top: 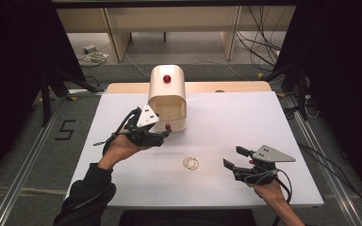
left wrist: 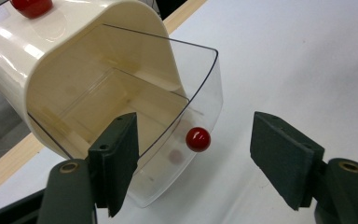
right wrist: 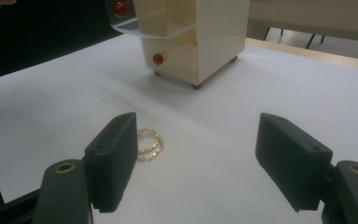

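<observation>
A cream box (top: 167, 92) stands at the far middle of the white table (top: 245, 117). Its clear upper drawer (left wrist: 168, 116) is pulled out toward me, with a red knob (left wrist: 198, 139) on its front. My left gripper (top: 166, 135) is at that drawer front; in the left gripper view (left wrist: 193, 140) its jaws stand open on either side of the knob without touching it. A gold bracelet (top: 191, 163) lies coiled on the table in front of the box. My right gripper (top: 232, 156) rests open to the right of the bracelet (right wrist: 149, 144), nothing between its jaws (right wrist: 196, 130).
A second red knob (right wrist: 158, 59) marks a shut lower drawer, and another (top: 167, 78) sits on the box top. A wooden strip (top: 217, 86) runs along the table's far edge. Cables (top: 259, 47) lie on the floor beyond, and metal rails (top: 33, 155) flank the table.
</observation>
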The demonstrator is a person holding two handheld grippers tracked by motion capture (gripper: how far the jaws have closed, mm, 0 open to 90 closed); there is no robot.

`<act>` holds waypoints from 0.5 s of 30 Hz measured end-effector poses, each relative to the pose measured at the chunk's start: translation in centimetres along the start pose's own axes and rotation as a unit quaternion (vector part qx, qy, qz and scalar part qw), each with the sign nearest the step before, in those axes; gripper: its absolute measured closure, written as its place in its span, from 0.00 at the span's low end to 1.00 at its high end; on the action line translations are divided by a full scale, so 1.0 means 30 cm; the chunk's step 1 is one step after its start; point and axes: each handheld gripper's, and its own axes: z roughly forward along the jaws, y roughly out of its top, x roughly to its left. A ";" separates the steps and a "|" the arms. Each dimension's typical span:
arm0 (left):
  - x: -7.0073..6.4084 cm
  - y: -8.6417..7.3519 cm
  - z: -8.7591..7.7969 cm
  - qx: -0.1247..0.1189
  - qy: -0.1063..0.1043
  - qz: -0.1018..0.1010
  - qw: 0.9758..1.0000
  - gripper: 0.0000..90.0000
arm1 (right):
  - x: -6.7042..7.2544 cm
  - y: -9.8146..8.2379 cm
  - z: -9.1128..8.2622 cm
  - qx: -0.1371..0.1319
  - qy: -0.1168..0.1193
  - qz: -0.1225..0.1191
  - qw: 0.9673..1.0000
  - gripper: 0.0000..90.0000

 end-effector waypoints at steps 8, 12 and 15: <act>-0.012 -0.001 -0.001 -0.011 -0.006 -0.036 0.999 0.31 | 0.001 0.000 0.000 0.001 0.000 0.000 1.000 0.34; -0.015 -0.006 0.002 -0.013 -0.014 -0.050 0.999 0.29 | 0.000 0.000 0.001 -0.001 0.001 0.001 1.000 0.34; -0.018 -0.010 0.009 -0.017 -0.014 -0.058 0.998 0.28 | 0.001 0.000 0.000 0.000 0.001 0.001 1.000 0.34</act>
